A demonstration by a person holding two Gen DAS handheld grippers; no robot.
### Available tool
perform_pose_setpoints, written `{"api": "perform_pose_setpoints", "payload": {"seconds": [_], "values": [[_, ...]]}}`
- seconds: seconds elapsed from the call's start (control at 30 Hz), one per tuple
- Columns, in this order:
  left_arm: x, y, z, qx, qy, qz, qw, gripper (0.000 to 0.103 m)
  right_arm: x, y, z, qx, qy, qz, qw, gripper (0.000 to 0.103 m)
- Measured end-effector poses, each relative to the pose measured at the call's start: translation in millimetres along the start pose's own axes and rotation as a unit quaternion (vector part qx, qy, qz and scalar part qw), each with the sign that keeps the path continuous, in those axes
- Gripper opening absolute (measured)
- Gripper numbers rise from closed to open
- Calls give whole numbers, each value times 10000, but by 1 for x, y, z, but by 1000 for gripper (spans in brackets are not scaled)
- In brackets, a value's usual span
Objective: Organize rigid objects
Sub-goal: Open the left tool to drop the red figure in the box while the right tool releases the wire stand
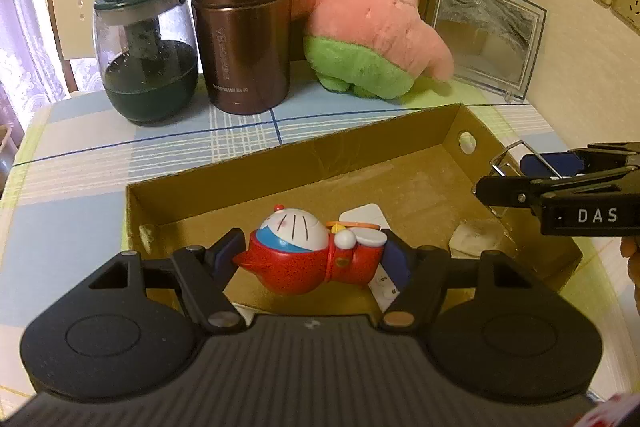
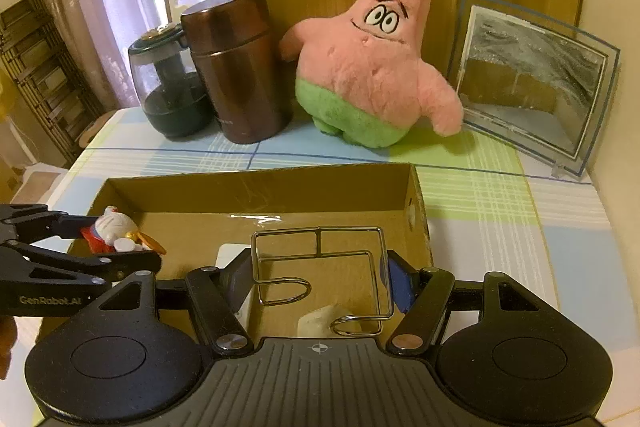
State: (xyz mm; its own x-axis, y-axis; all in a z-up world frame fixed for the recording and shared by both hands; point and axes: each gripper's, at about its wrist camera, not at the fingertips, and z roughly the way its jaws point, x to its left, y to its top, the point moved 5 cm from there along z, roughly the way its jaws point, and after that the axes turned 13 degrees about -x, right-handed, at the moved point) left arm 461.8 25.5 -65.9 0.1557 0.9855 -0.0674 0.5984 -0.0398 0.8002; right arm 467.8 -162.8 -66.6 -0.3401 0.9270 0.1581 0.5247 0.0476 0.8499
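Cardboard box [image 1: 424, 151], open-topped, on checked surface [image 1: 80, 163]. Left gripper [image 1: 314, 257]: jaws clamped on red-and-white cat figurine [image 1: 316, 255], held over the box's 6 o'clock edge. Right gripper [image 2: 320, 277]: jaws gripping bent wire rack [image 2: 320, 267] above the box floor. Only the left view shows the white card [image 1: 366, 215] behind the figurine. A pale lump [image 2: 320, 319] in the box, possibly plastic. Pink star plush [image 2: 376, 67] at 12 o'clock.

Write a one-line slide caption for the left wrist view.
Left claw holds a red-suited Doraemon figurine over an open cardboard box, while the right claw carries a wire holder alongside.
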Motion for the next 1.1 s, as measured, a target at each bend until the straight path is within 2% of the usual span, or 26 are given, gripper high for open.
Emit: {"api": "perform_pose_setpoints", "payload": {"seconds": [0.2, 0.23, 0.3, 1.1], "values": [[3, -3, 11, 0, 67, -75, 9999, 69, -1, -2, 5, -8, -5, 16, 10000, 64], [5, -2, 11, -42, 102, -146, 9998, 75, -2, -2, 5, -6, -9, 22, 10000, 64], [9, 0, 9, -133, 178, -203, 9995, 78, -3, -4, 5, -2, -15, 31, 10000, 64], [16, -7, 2, -69, 195, -106, 9997, 78, 1, -1, 10, 16, -25, 43, 10000, 64]]}}
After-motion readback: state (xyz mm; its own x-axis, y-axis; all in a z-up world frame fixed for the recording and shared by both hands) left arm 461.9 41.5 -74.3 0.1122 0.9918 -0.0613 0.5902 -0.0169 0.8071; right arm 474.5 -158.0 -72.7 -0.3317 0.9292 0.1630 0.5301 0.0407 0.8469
